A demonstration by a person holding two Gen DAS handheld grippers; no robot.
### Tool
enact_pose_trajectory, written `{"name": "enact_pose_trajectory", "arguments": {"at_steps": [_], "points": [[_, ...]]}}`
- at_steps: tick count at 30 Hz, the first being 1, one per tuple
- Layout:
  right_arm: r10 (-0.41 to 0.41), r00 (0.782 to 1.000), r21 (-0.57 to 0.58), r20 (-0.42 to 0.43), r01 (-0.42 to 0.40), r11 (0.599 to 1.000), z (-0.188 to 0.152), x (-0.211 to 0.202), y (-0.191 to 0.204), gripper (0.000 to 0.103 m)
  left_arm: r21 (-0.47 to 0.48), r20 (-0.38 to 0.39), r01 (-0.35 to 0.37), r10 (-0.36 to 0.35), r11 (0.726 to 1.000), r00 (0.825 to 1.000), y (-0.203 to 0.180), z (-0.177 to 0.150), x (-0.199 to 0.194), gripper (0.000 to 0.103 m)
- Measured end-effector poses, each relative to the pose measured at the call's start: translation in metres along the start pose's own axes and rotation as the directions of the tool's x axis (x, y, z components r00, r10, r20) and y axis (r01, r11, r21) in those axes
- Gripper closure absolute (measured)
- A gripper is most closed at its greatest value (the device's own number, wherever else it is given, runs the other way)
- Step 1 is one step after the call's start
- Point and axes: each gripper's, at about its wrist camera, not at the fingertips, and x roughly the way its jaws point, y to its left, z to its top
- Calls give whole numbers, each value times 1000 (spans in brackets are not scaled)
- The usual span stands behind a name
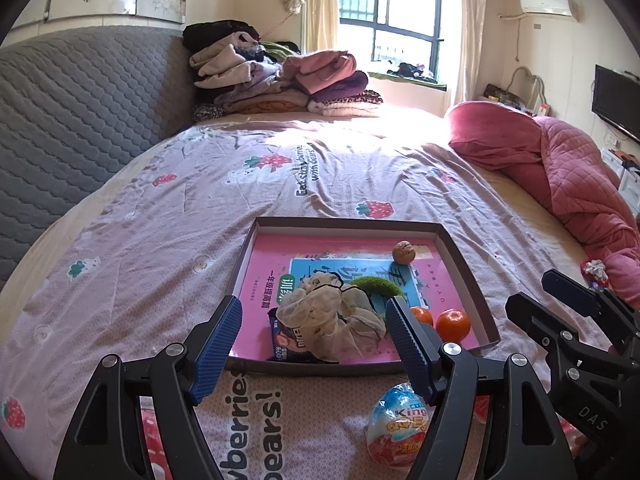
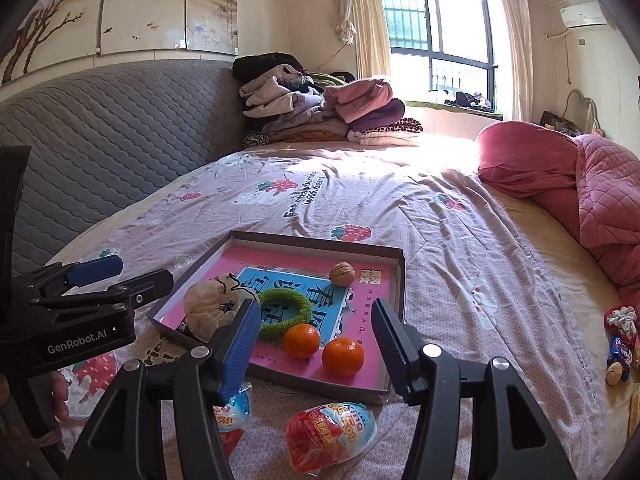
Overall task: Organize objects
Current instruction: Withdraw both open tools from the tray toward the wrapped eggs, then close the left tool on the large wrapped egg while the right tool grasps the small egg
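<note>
In the left wrist view, the left gripper (image 1: 312, 350) stands with its jaws apart and nothing between them, low in the frame over the near edge of the shallow box (image 1: 468, 264) on the bed (image 1: 160, 240). Already in the box lie a mesh pouch (image 1: 328, 320), a snack packet (image 1: 286, 340), a walnut (image 1: 405, 252) and two tangerines (image 1: 452, 324). A wrapped toy egg (image 1: 396, 428) waits outside, lower centre.

In the right wrist view, the right gripper (image 2: 314, 344) is also spread and empty, above the tangerines (image 2: 343, 356) and a green ring (image 2: 286, 312). Two toy eggs (image 2: 330, 434) at the bottom and small items (image 2: 620, 344) at the right edge remain to be packed, so roughly half seems done.
</note>
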Motion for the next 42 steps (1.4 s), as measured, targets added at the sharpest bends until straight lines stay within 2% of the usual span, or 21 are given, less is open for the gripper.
{"name": "enact_pose_trajectory", "arguments": {"at_steps": [16,42], "points": [[19,1000,12,21,-19,1000,-5,-27,3,43,24,1,7,-7,1000,1000,-6,-18,-30,27],[3,999,74,-34,-1,997,-45,-39,-15,40,70,-58,29,-25,997,998,-24,-50,-32,27]]}}
